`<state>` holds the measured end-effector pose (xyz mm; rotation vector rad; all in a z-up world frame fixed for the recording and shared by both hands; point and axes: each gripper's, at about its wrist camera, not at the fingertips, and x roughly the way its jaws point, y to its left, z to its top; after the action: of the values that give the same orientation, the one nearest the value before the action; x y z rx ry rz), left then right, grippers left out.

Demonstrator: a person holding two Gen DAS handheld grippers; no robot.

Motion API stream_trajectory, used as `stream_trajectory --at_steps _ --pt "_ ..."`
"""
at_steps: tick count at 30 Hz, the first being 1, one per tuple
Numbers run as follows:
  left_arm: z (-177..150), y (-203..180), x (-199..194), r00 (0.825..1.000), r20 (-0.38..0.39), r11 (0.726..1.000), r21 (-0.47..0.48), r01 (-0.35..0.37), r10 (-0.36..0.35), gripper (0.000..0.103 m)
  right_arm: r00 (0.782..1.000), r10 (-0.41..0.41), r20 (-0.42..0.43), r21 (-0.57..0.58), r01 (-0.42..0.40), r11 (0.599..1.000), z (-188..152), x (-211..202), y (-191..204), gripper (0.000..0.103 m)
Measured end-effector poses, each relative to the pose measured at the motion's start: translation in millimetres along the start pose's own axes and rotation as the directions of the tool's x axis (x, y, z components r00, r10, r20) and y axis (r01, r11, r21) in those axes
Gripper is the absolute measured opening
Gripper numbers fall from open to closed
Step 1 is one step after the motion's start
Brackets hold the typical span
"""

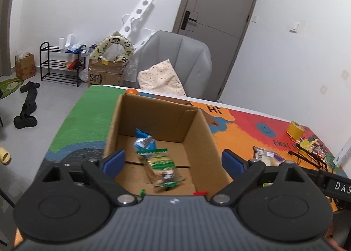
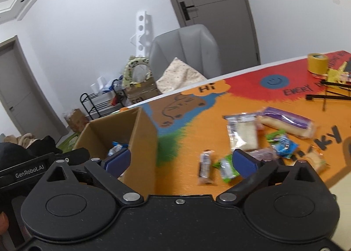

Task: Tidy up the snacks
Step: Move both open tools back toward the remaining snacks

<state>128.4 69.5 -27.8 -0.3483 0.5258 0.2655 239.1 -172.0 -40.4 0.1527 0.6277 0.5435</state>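
Colourful table (image 2: 197, 123) | left gripper (image 1: 173, 161) wide above box (image 1: 197, 132) | right gripper (image 2: 186, 161) wide, empty

White walls (image 1: 87, 9), grey door (image 1: 219, 9) (shut), grey armchair (image 1: 186, 58), black shoe rack (image 1: 59, 64), pale tiled floor (image 1: 43, 102)

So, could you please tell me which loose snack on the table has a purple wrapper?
The long bread roll in the purple wrapper, farthest back in the pile; its neighbours are clear, green or blue.
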Motion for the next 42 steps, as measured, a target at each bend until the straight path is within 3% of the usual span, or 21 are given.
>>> stream_trajectory --at_steps 28,35,42 --pt "-28 -103 25 0.985 -0.071 0.981 0.108 0.162 -0.154 0.094 0.988 -0.156 0.011 0.122 0.153 0.981 -17 -30 -110 0.103" --pt "-38 -124 36 0.977 -0.107 0.970 0.136 0.199 -0.186 0.094 0.986 -0.166 0.017 0.085 0.163 0.983 -23 -30 -115 0.103" --pt "-48 -138 47 0.975 -0.105 0.960 0.186 0.211 -0.194 0.093 0.990 -0.142 -0.013 0.086 0.143 0.986 -28 -19 -121 0.093"
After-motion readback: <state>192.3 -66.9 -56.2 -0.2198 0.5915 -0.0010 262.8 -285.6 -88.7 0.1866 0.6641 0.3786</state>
